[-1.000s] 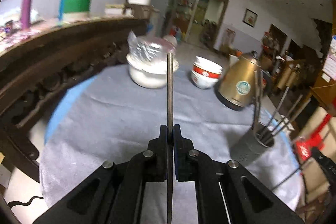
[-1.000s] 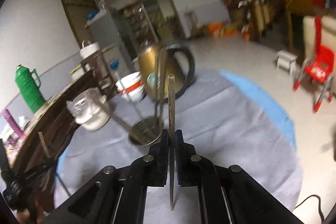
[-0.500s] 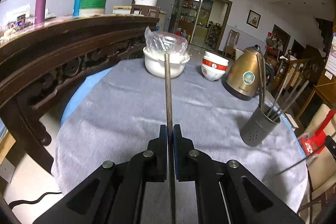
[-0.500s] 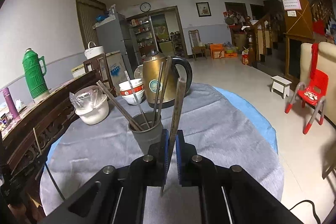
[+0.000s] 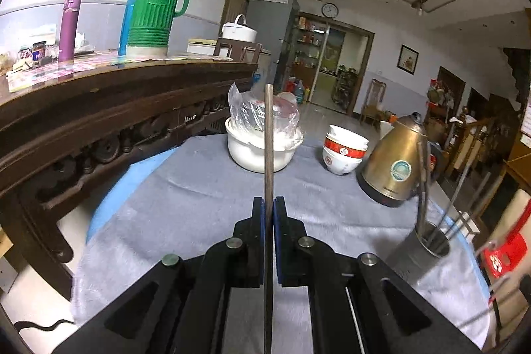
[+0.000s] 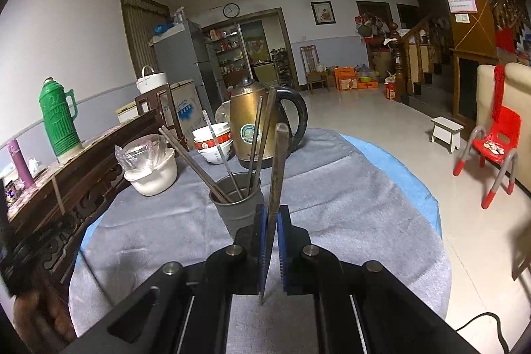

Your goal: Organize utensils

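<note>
Chopsticks sit pinched upright, one (image 5: 268,138) in left tool (image 5: 268,204), another (image 6: 277,175) in right tool (image 6: 271,214) (holder (image 6: 237,208) just beyond).

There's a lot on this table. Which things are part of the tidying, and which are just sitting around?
Part of the job:
- chopstick in the left gripper
- chopstick in the right gripper
- metal holder with chopsticks already in it

Just sitting around:
- gold kettle
- stacked bowls
- white covered bowl
- green thermos

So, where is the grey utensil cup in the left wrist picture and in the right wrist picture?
Left wrist view: utensil cup at lower right, on the grey cloth.
Right wrist view: utensil cup in the centre, just behind the gripper.
Shared landmark: the gold kettle, behind the cup in both.
</note>
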The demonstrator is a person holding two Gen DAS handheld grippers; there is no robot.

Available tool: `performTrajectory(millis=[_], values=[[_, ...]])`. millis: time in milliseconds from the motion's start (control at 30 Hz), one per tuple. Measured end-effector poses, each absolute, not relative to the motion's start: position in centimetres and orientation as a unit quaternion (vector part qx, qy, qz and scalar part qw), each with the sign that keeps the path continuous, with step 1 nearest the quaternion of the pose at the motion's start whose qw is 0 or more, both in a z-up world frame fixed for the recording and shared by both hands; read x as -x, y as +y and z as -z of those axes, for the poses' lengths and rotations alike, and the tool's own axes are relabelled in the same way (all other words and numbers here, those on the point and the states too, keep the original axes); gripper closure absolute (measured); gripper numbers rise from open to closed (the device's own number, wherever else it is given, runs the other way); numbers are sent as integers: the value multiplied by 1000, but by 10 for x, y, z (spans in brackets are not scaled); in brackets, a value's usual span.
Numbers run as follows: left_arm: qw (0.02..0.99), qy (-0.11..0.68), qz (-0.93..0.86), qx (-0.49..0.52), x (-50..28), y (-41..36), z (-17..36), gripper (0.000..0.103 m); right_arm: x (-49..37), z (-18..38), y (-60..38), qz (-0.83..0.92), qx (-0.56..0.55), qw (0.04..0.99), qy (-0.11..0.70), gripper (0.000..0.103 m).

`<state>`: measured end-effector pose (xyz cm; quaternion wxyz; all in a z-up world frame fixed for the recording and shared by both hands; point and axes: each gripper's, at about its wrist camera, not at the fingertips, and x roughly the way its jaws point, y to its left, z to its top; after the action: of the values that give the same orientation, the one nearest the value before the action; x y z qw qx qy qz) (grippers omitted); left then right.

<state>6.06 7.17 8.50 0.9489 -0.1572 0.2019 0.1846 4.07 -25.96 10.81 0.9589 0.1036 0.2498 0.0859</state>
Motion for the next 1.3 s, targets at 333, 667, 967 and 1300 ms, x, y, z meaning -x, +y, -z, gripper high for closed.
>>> performTrajectory(millis=[333,667,967,1300], values=[[942,171,-224,180,-63,79,-56,97,-41,-108,-261,-84,-99,958,254,96],[949,185,-178,184,-11,80,-67,96,-40,-108,-258,-93,-94,957,257,96],[950,212,-137,182,8,76,-73,96,-42,-109,-263,-100,-108,953,265,96],[951,198,-98,217,-17,77,-114,98,-45,-137,-280,-105,-144,955,239,97]])
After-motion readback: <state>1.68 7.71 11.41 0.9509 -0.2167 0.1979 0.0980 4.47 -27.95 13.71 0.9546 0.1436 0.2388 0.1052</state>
